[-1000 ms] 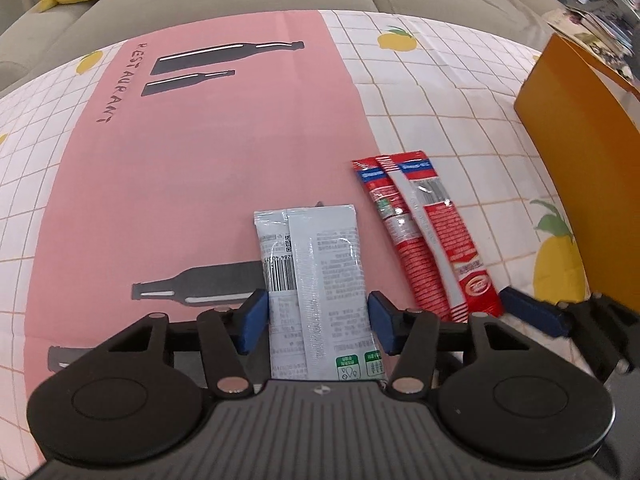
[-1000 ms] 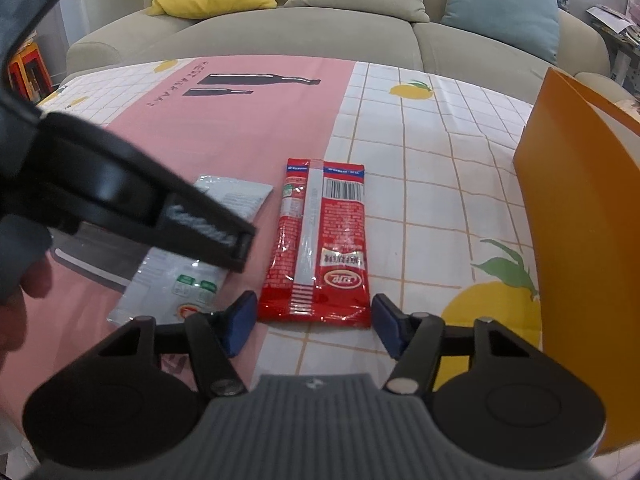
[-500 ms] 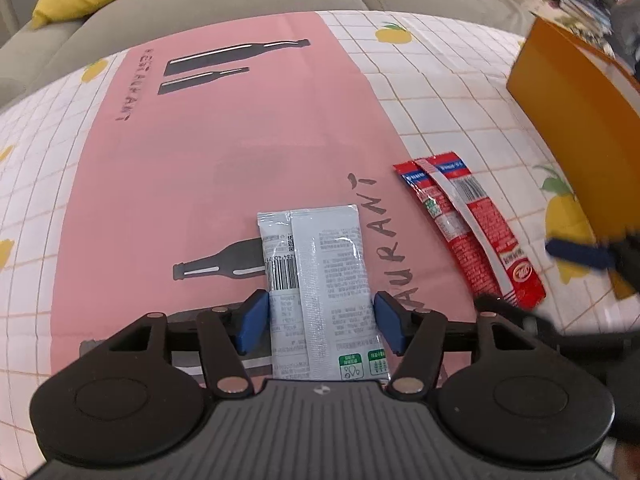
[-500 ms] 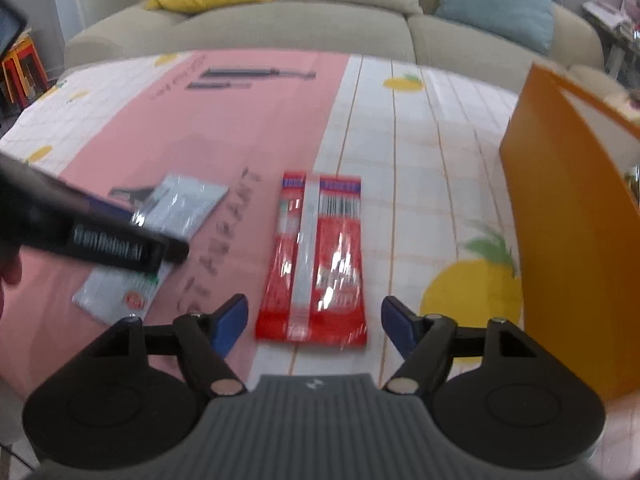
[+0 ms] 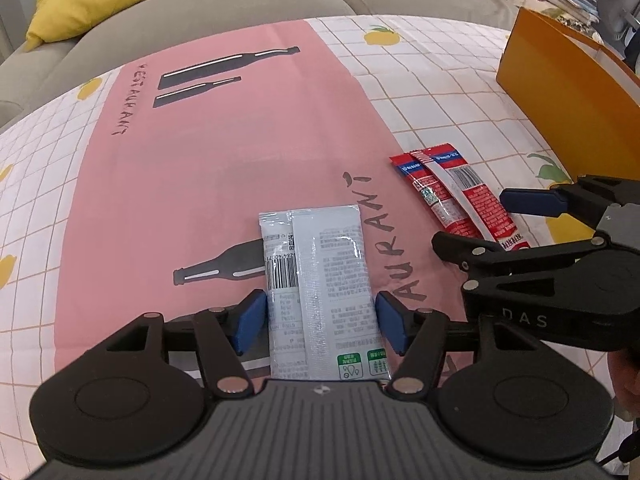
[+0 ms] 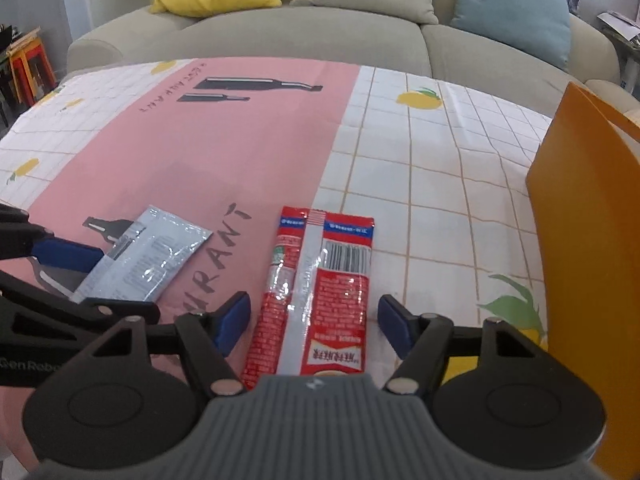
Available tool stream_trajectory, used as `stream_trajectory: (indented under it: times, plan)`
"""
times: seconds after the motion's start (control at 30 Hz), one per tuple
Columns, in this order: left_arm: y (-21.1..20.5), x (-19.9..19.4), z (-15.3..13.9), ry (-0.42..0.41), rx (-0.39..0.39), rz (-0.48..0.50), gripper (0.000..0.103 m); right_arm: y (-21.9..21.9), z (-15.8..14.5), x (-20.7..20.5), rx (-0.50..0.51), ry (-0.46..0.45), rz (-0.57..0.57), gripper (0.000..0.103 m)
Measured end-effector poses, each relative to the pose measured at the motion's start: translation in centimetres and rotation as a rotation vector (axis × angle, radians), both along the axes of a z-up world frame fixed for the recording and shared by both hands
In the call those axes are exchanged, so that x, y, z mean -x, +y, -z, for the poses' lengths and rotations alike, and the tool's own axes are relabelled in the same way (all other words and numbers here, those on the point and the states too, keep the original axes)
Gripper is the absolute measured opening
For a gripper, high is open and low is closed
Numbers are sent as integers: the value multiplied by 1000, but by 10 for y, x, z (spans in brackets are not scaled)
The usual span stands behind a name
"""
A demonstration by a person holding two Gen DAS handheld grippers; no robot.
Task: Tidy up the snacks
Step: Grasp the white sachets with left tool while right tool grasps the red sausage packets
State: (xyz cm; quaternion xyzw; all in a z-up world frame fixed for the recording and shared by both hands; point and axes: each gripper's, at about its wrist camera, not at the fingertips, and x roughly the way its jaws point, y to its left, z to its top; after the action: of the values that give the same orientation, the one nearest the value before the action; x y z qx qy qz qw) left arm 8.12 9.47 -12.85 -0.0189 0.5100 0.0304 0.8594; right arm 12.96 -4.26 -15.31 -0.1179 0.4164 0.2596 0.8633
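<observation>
A silver-white snack packet [image 5: 320, 280] lies flat on the pink part of the tablecloth. My left gripper [image 5: 322, 322] is open, with its blue pads on either side of the packet's near end. A red snack packet [image 6: 316, 292] lies flat to its right. My right gripper [image 6: 314, 326] is open and straddles the red packet's near end. In the left wrist view the red packet [image 5: 452, 196] and the right gripper [image 5: 532, 216] show at right. In the right wrist view the silver packet [image 6: 148, 256] shows at left.
An orange box [image 6: 588, 240] stands at the table's right edge, also in the left wrist view [image 5: 568, 92]. A beige sofa [image 6: 320, 36] with yellow, beige and blue cushions sits behind the table. The tablecloth [image 6: 440, 160] is pink and white checked.
Both grippers have drawn back a little from the packets, and both stay open. The right gripper now shows closer beside the left one. The packets have not moved.
</observation>
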Motion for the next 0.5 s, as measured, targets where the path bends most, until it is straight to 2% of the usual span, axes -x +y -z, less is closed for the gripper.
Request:
stream_trajectory:
  times: [0.03,0.1,0.13,0.3,0.37,0.5]
  plan:
    - [0,0,0,-4,7,-1,68,-1,0,1,-4,-5,0,68]
    - [0,1,0,-8,5,-9,68,-1,1,2,-11,-17,-7,60]
    - [0,0,0,-10,5,-9,64,-2,0,4,-12,-24,-11,53]
    - [-2,-1,-2,0,8,-34,58,3,-2,8,0,-22,-14,43]
    - [-2,-1,-2,3,7,-40,57,5,-4,10,5,-12,-11,35]
    - [-3,-1,-3,12,0,-49,56,4,-7,9,-1,26,-1,27]
